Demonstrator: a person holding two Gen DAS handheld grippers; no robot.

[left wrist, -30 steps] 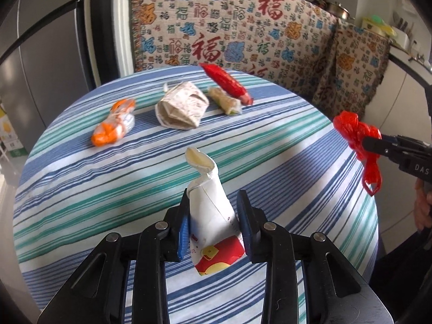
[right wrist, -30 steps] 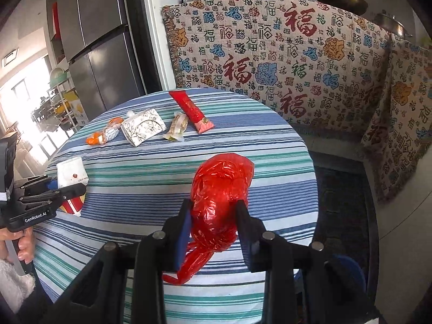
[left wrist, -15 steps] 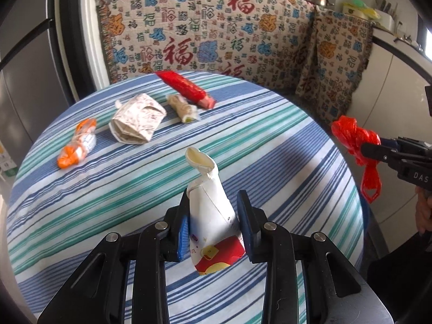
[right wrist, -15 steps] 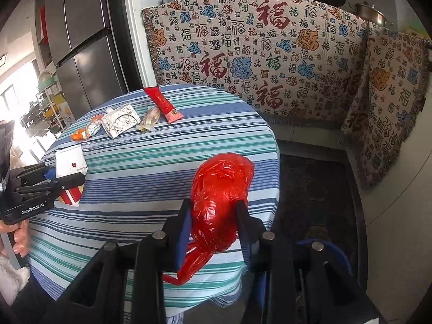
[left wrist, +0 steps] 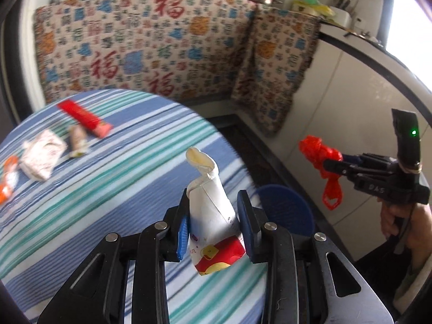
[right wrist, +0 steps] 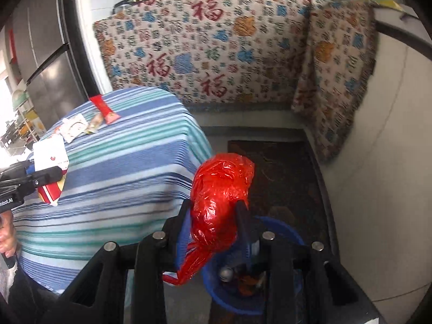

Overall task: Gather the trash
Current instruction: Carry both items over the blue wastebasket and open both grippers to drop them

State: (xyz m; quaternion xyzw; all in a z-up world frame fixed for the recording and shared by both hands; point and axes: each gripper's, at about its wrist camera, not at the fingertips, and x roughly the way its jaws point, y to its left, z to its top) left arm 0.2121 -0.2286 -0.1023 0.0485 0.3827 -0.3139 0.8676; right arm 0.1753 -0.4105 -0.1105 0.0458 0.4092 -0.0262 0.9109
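Left wrist view: left gripper (left wrist: 214, 222) clamped on a crumpled white carton (left wrist: 213, 216), held at 6 o'clock above the striped table (left wrist: 108, 202) edge; blue bin (left wrist: 286, 210) peeking out at 4 o'clock, on the floor beside the table. Right wrist view: right gripper (right wrist: 214, 225) clamped on a scrunched red plastic bag (right wrist: 220, 202), poised right over the bin's rim at 5 o'clock, some rubbish already inside.

Best done, as judged: bring each load squarely over the bin mouth before parting the pads; release the bag low so its loose tail cannot snag a finger or drift outside; keep the carton clear of the other gripper.

Count: two grippers, two held pieces, one bin. Left on the table at 10 o'clock, four pieces: red wrapper (left wrist: 85, 118), small tan wrapper (left wrist: 77, 141), crumpled paper packet (left wrist: 43, 154), orange wrapper (left wrist: 8, 181).
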